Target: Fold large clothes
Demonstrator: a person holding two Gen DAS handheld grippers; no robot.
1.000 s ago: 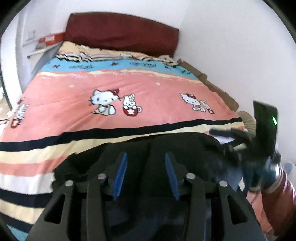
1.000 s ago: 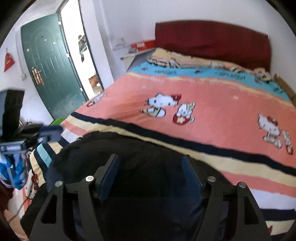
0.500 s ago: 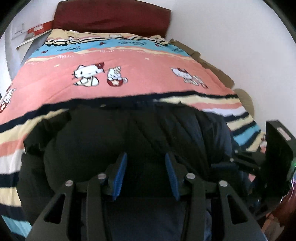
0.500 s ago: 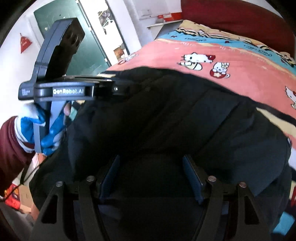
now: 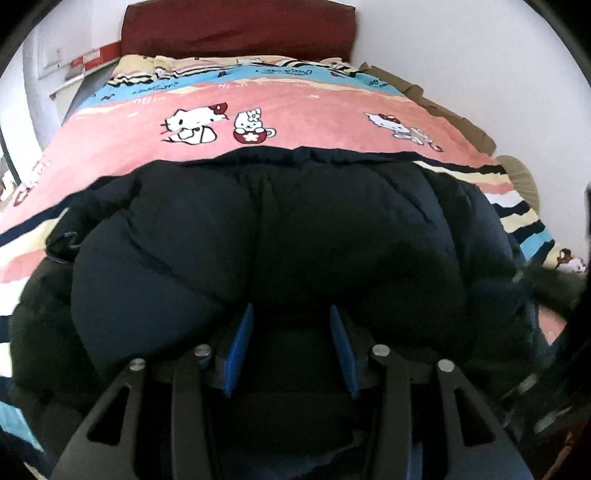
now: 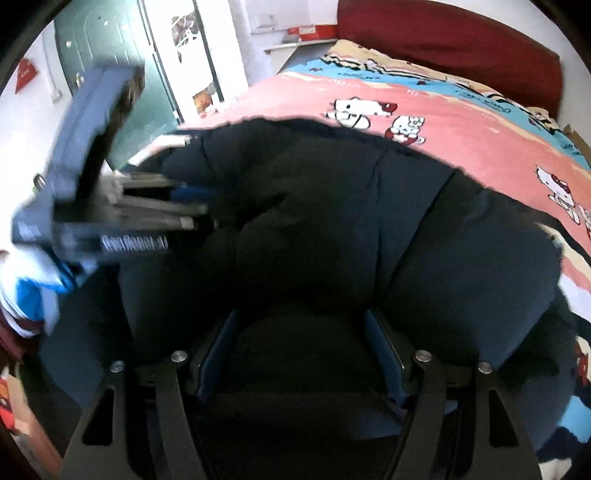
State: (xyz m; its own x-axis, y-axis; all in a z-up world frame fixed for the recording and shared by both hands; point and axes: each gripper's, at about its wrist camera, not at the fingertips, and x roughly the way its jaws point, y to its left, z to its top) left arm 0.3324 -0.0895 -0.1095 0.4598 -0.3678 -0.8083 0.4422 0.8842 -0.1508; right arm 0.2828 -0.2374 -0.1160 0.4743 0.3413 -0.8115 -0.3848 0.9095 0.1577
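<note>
A bulky dark navy padded jacket (image 5: pixel 277 229) lies bunched across the near end of the bed. In the left wrist view my left gripper (image 5: pixel 291 310) is shut on a thick fold of it, the fabric filling the gap between the blue pads (image 5: pixel 240 339). My right gripper (image 6: pixel 301 314) stands wider and is shut on another thick fold of the jacket (image 6: pixel 406 240). In the right wrist view the left gripper (image 6: pixel 207 206) shows blurred at the left, its fingers sunk in the jacket, held by a gloved hand (image 6: pixel 33 288).
The bed has a pink, blue and striped cartoon-cat cover (image 5: pixel 295 99) and a dark red headboard (image 5: pixel 240 29). A white wall and cardboard (image 5: pixel 443 107) run along its right side. A green door (image 6: pixel 92 48) stands beyond its left side.
Both grippers sank towards the bed with the jacket, and they came closer together. The jacket now covers more of the cover's near end. The jaws kept their widths.
</note>
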